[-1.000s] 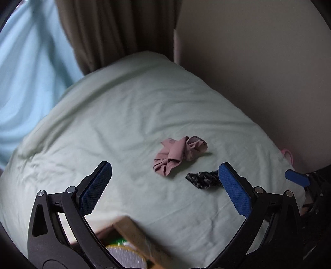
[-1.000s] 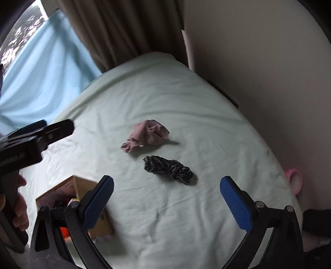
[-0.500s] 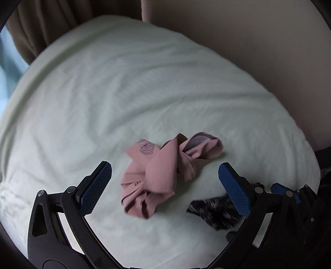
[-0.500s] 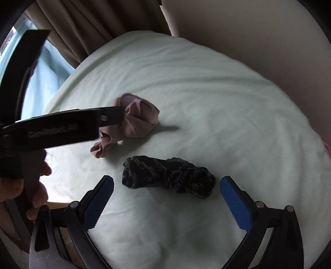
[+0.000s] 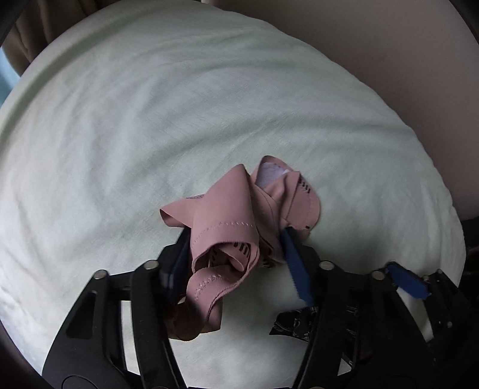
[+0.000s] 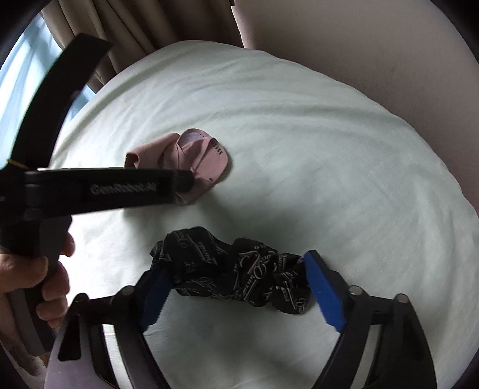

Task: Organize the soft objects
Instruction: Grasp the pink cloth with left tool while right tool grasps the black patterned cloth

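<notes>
Left hand-held gripper [image 5: 236,254] has just been closing and its pads now pinch the pink cloth [image 5: 239,209], bunched on the bed [image 5: 149,119]. Right hand-held gripper [image 6: 236,291] has been narrowing too, its pads flanking the black cloth [image 6: 227,269] just beside the pink one; whether they press it yet seems unclear. Behind hangs a curtain [image 6: 119,27].

a pale green bedsheet [image 6: 299,125] meets a beige wall [image 6: 359,39], brown curtains [image 6: 125,27] by a bright window [image 6: 18,68].
</notes>
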The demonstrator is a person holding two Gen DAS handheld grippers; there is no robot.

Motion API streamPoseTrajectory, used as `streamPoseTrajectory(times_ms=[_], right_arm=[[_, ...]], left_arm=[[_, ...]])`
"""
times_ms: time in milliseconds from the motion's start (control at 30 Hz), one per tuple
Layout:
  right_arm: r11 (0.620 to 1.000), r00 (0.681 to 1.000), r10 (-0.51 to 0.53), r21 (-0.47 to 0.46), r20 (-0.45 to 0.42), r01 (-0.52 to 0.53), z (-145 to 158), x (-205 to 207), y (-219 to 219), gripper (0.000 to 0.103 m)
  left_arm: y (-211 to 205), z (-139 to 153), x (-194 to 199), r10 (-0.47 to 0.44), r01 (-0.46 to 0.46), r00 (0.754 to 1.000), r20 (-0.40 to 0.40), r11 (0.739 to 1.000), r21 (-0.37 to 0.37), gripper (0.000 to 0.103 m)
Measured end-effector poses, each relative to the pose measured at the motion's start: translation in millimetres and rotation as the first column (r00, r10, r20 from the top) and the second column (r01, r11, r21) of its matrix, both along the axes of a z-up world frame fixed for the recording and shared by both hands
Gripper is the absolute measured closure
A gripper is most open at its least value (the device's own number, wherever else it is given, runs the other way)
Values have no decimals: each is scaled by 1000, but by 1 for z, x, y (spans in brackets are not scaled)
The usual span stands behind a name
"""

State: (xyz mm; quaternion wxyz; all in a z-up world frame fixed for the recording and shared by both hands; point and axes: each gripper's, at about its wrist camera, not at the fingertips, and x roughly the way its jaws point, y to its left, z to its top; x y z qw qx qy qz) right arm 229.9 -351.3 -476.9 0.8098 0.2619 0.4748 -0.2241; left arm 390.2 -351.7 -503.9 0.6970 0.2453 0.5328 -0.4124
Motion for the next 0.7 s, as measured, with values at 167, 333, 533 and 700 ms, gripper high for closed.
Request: streamPoseTrajectory(times_ms=[167, 333, 533, 700], right_arm=[[999, 999, 47, -28, -10, -47, 0, -4, 6, 43], [998, 998, 60, -18, 27, -60, 6, -16, 1, 60], [997, 996, 80, -28, 47, -78, 18, -26, 0, 67], [996, 994, 83, -35, 64, -81, 36, -33, -4, 71]], left_arm=[[4, 6, -3, 8, -8, 1000, 5, 1000, -12, 72], [12, 17, -4, 47, -47, 999, -2, 999, -28, 82], [20, 42, -5, 61, -60, 998, 29, 997, -48, 84], [25, 70, -14, 85, -81, 994, 65, 994, -69, 84]])
